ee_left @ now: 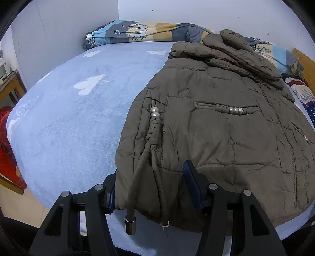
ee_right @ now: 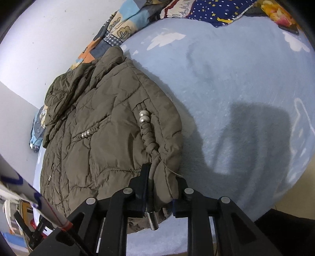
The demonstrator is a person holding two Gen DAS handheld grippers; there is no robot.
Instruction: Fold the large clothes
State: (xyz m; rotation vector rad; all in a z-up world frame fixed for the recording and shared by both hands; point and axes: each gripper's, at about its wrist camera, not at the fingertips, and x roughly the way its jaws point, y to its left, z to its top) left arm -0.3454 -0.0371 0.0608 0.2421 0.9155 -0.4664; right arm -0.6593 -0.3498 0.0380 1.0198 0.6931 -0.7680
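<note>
A padded olive-brown quilted jacket point(ee_left: 216, 122) lay spread on a bed covered by a pale blue fleece blanket with white cloud shapes point(ee_left: 74, 110), its collar end bunched toward the far wall and its hem at the near edge of the bed. The left gripper point(ee_left: 149, 189) had its jaws partly apart with the near hem corner of the jacket filling the gap between them, both blue-lined fingers point(ee_left: 192, 183) pressing on the thick fabric. From that corner hung a braided cord with two silver beads point(ee_left: 155, 126), and its loose strands ended in a small metal cylinder tip point(ee_left: 130, 226) that dangled over the blanket edge. In the right wrist view, the right gripper point(ee_right: 159, 187) stood nearly closed, clamped on a fold of the jacket's hem together with a cord strand. A patchwork quilt in blue, tan and grey with cartoon prints point(ee_left: 137, 31) was heaped against the wall behind the jacket, and a dark blue fabric with stars point(ee_right: 212, 11) lay at the far end of the bed. A red object point(ee_left: 7, 149) sat beside the bed on the left.
</note>
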